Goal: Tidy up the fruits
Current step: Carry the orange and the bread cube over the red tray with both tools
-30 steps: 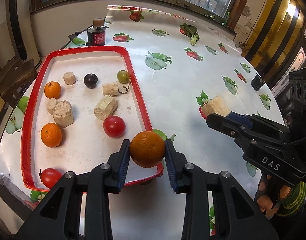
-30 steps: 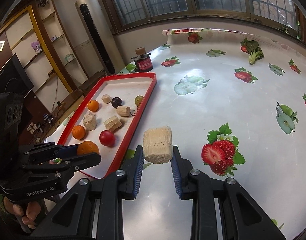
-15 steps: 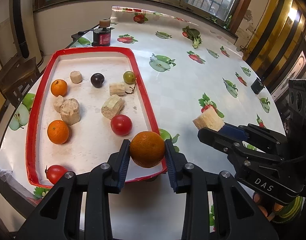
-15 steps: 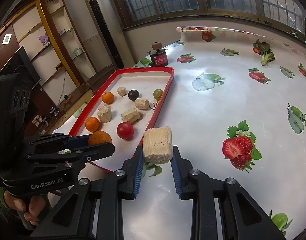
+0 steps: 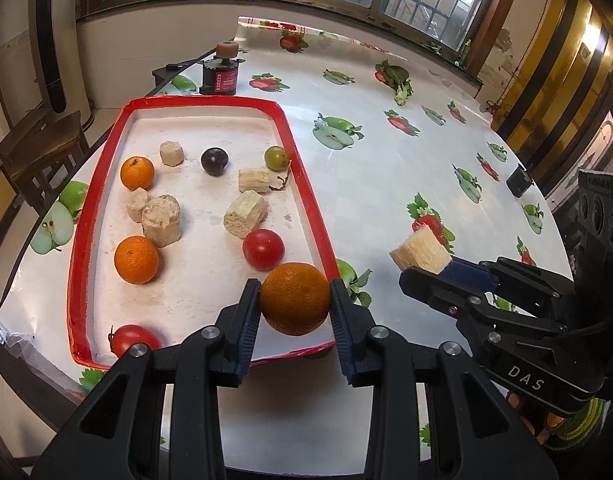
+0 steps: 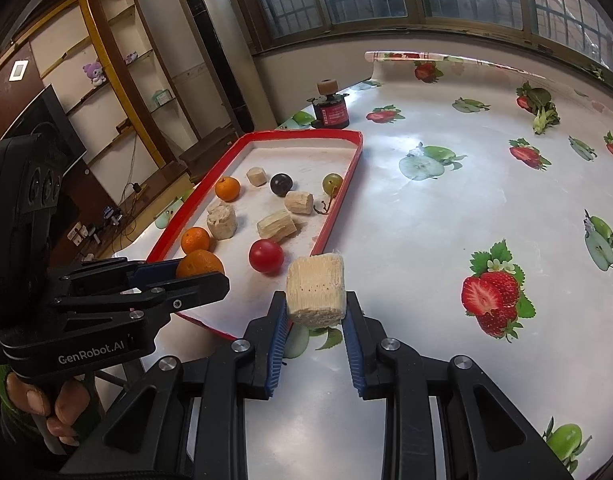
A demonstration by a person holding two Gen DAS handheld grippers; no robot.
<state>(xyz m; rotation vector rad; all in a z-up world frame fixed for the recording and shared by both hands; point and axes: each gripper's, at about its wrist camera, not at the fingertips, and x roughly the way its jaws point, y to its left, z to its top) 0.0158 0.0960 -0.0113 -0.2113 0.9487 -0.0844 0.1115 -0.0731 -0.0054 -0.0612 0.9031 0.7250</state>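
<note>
Our left claw [image 5: 294,300] is clamped on a round orange citrus fruit [image 5: 295,298], held in the air over the near right corner of the red-rimmed white rectangular tray [image 5: 306,184]. Our right claw [image 6: 315,308] is clamped on a pale tan fibrous cane chunk [image 6: 315,295], raised above the tabletop [image 6: 446,220] just beside the tray's right rim. In the left wrist view the right claw [image 5: 426,270] shows from the side, its cane chunk [image 5: 420,251] well apart from the orange.

Inside the tray we see two smaller oranges [image 5: 136,260] along the left side, a red tomato [image 5: 263,249] near the held fruit, a second tomato [image 5: 134,338] at the near left corner, a dark plum [image 5: 214,161], a green grape [image 5: 276,158] touching the right rim, and several more tan cane pieces [image 5: 161,220] scattered between them.

Beyond the tray's far end stands a small black jar with a red label [image 5: 220,74]. The tabletop wears a glossy white cloth printed with strawberries and green apples.
</note>
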